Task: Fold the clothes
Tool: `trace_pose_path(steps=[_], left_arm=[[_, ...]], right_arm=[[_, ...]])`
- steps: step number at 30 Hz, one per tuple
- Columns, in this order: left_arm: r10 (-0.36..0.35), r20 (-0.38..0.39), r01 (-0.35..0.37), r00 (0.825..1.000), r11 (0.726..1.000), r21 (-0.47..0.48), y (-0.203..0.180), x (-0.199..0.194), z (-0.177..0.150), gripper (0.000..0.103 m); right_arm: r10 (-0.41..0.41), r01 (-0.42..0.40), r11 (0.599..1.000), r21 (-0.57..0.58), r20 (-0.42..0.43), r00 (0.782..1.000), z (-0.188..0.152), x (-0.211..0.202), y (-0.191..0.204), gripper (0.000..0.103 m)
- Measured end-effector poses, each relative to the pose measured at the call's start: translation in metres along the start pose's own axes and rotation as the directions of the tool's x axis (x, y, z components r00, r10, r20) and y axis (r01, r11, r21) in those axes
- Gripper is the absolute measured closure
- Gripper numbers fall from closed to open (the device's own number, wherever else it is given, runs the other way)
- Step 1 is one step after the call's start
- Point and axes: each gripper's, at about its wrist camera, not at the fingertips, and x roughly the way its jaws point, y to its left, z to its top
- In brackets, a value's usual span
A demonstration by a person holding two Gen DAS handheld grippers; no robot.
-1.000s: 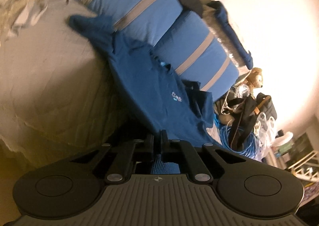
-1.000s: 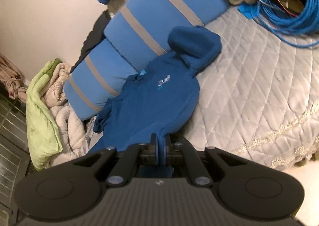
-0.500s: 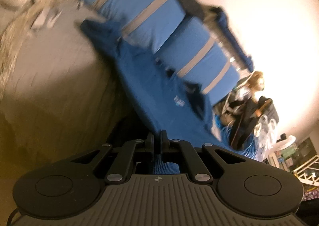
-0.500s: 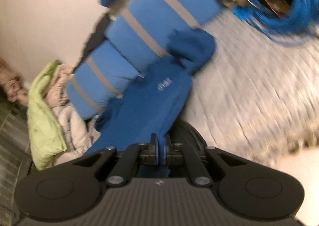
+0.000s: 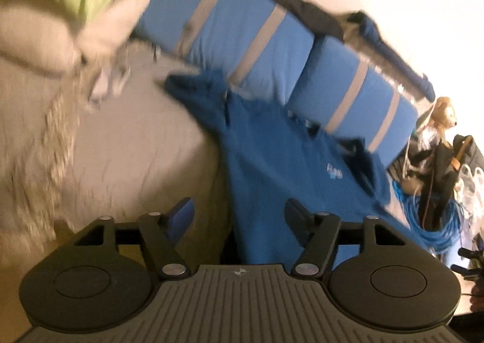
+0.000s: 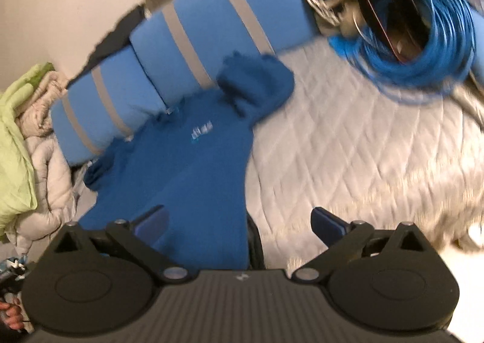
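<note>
A dark blue T-shirt (image 5: pixel 272 161) with a small pale chest logo lies spread on the grey quilted bed (image 5: pixel 136 146), its collar end against the striped blue pillows (image 5: pixel 257 40). My left gripper (image 5: pixel 239 216) is at one bottom corner. Its jaws are opening, with the hem between them and the pads off the cloth. In the right wrist view the same T-shirt (image 6: pixel 187 167) runs from the pillows (image 6: pixel 196 49) down to my right gripper (image 6: pixel 239 223). Those jaws are also opening wide, with the other hem corner between them and not pinched.
A green blanket and a beige duvet (image 6: pixel 18 137) are piled at one end of the pillows. A coil of blue cable (image 6: pixel 423 64), bags and a stuffed toy (image 5: pixel 444 113) crowd the other end. Bare quilt (image 6: pixel 348 146) lies beside the shirt. A person's fingers (image 6: pixel 12 315) show at the lower left.
Both grippers were shut on the shirt's hem and now stand open, the cloth let go. Both views have swung and lifted a little, with motion blur.
</note>
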Motion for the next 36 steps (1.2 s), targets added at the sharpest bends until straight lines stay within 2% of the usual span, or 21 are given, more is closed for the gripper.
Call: trace_pose_path(steps=[8,14,17,20,23,26,28,31,34,36], left_arm=[[-0.022,0.126,0.004,0.992,0.990,0.143,-0.049,-0.015,0.049,0.033],[-0.064,0.188,0.015,0.980,0.968,0.250,-0.081,-0.035,0.077,0.031],[-0.084,0.211,0.024,0.974,0.962,0.271,-0.094,-0.046,0.093,0.028],[-0.112,0.198,0.053,0.974,0.959,0.278,-0.107,-0.057,0.112,0.028],[-0.132,0.173,0.079,0.976,0.956,0.284,-0.121,-0.068,0.132,0.028],[-0.181,0.139,0.137,0.974,0.951,0.276,-0.133,-0.080,0.159,0.027],[-0.209,0.098,0.175,0.973,0.944,0.281,-0.139,-0.082,0.178,0.027],[-0.207,0.080,0.174,0.975,0.938,0.301,-0.149,-0.076,0.210,0.027],[-0.199,0.108,0.158,0.974,0.938,0.307,-0.154,-0.063,0.241,0.026],[-0.185,0.157,0.130,0.970,0.943,0.307,-0.156,-0.055,0.255,0.027]], right_arm=[[-0.039,0.043,0.995,-0.087,0.048,0.998,0.042,0.001,0.024,0.000],[-0.022,0.045,0.986,-0.161,0.141,0.990,0.085,-0.021,0.051,0.000],[-0.019,0.054,0.982,-0.183,0.188,0.982,0.108,-0.034,0.062,0.000],[-0.009,0.051,0.981,-0.185,0.222,0.975,0.138,-0.053,0.077,0.000],[0.033,-0.004,0.992,-0.125,0.236,0.971,0.178,-0.078,0.089,0.000],[0.089,-0.065,0.993,-0.099,0.258,0.962,0.225,-0.108,0.103,0.000],[0.080,-0.040,0.988,-0.146,0.275,0.958,0.252,-0.122,0.118,0.000],[0.044,0.030,0.974,-0.225,0.317,0.947,0.289,-0.132,0.137,0.000],[0.042,0.041,0.973,-0.228,0.346,0.937,0.321,-0.131,0.141,0.000],[0.043,0.034,0.980,-0.195,0.379,0.924,0.341,-0.127,0.139,0.000]])
